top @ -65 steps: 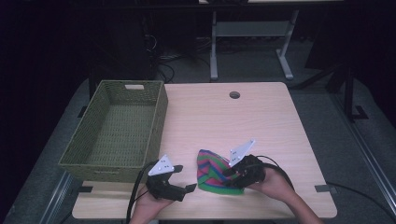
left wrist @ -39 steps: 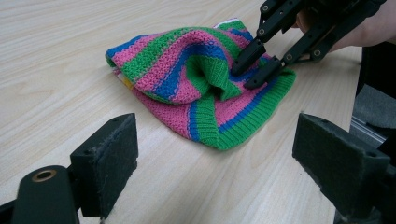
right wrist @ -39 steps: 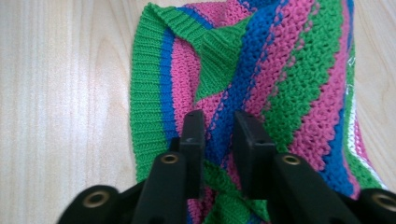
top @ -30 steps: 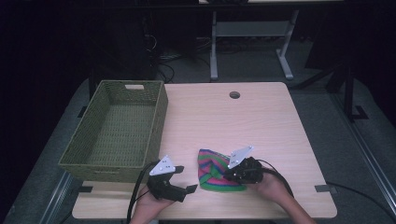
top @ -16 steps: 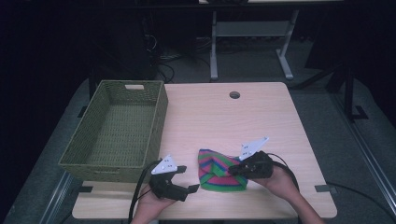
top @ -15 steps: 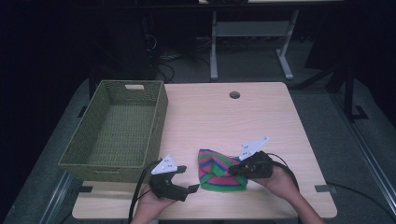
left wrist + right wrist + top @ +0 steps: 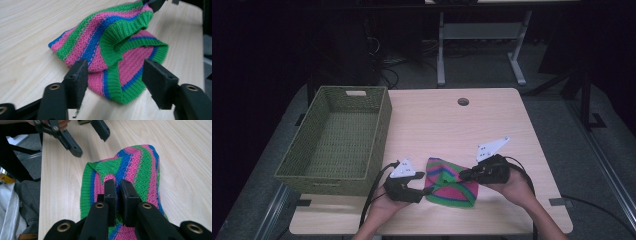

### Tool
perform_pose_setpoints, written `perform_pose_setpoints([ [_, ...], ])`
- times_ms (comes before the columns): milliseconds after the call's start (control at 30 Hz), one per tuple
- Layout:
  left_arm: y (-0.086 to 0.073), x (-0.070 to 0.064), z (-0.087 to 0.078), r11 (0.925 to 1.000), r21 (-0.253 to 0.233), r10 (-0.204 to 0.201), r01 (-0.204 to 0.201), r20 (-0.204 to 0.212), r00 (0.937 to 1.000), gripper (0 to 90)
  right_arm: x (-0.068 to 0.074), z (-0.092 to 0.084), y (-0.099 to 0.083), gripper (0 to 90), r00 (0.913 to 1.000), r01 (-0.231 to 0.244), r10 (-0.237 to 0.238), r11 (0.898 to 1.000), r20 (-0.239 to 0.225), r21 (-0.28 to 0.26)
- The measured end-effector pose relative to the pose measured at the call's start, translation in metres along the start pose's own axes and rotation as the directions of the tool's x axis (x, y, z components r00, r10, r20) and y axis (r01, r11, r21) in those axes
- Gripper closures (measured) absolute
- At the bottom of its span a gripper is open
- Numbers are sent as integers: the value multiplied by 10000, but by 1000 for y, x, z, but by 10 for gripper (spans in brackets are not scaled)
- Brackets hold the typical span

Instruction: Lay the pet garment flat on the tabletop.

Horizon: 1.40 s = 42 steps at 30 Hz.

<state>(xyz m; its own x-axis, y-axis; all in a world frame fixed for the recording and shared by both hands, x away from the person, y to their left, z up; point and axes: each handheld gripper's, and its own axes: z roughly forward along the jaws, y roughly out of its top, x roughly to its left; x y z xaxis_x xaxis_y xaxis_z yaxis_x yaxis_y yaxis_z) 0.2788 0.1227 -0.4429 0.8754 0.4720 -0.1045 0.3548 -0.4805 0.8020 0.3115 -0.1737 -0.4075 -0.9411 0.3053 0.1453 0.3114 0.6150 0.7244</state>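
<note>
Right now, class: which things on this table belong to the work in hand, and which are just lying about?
In hand:
knitted hat
right gripper, pinching the hat's fabric
left gripper, jaws just closing around its ribbed brim

Lying about:
wicker basket
table

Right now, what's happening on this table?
A person is working a striped knit hat with two tools near the table's front edge. The right hand-held gripper is shut on the hat's upper layer and lifts its ribbed rim. The left hand-held gripper has just been closing, its jaws either side of the lower rim but not pressing yet. A wicker basket stands alongside.
</note>
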Motion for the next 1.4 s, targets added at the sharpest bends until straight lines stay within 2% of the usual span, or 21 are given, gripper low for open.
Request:
perform_pose_setpoints([
  [100,5,0,6,9981,198,590,-588,-83,9982,438,-4,0,-2,839,9995,-236,233,9997,-228,-103],
  [200,9,3,12,9962,286,818,-818,7,9966,484,-9,-1,-5,839,9992,-305,302,9995,-270,-103],
  [267,12,6,17,9966,355,732,-738,202,9971,493,-10,-2,-6,839,9988,-383,378,9992,-323,-138],
  [333,15,7,23,9950,391,917,-921,136,9957,509,-12,-3,-8,838,9982,-451,444,9989,-397,-163],
  [533,17,13,36,9959,514,716,-742,514,9961,526,-15,-5,-12,838,9974,-548,542,9984,-472,-104],
  [600,17,14,40,9935,786,778,-823,587,9952,528,-16,-4,-12,839,9973,-562,560,9984,-479,-38],
  [667,15,15,45,9924,1005,658,-715,588,9961,532,-17,-3,-13,838,9972,-582,581,9983,-472,-1],
  [767,15,16,49,9907,1125,694,-763,640,9955,560,-19,-3,-15,838,9968,-655,657,9978,-466,47],
  [900,14,13,52,9887,1202,850,-891,388,9956,606,-21,-2,-18,837,9962,-745,749,9972,-440,92],
  [1000,14,13,53,9836,1324,1206,-1225,220,9925,643,-22,0,-20,837,9959,-787,791,9968,-439,108],
  [1200,14,16,53,9867,1187,1097,-1109,161,9938,756,-23,-1,-21,836,9957,-845,845,9964,-387,25],
  [1300,14,15,53,9846,1178,1295,-1293,63,9916,797,-24,-1,-21,836,9955,-872,871,9962,-367,-12],
  [1333,15,15,52,9813,1277,1442,-1437,54,9895,813,-24,-1,-22,836,9955,-874,874,9962,-354,2],
  [1400,15,14,52,9835,1176,1377,-1372,33,9905,833,-24,-1,-22,836,9959,-846,846,9964,-331,8],
])
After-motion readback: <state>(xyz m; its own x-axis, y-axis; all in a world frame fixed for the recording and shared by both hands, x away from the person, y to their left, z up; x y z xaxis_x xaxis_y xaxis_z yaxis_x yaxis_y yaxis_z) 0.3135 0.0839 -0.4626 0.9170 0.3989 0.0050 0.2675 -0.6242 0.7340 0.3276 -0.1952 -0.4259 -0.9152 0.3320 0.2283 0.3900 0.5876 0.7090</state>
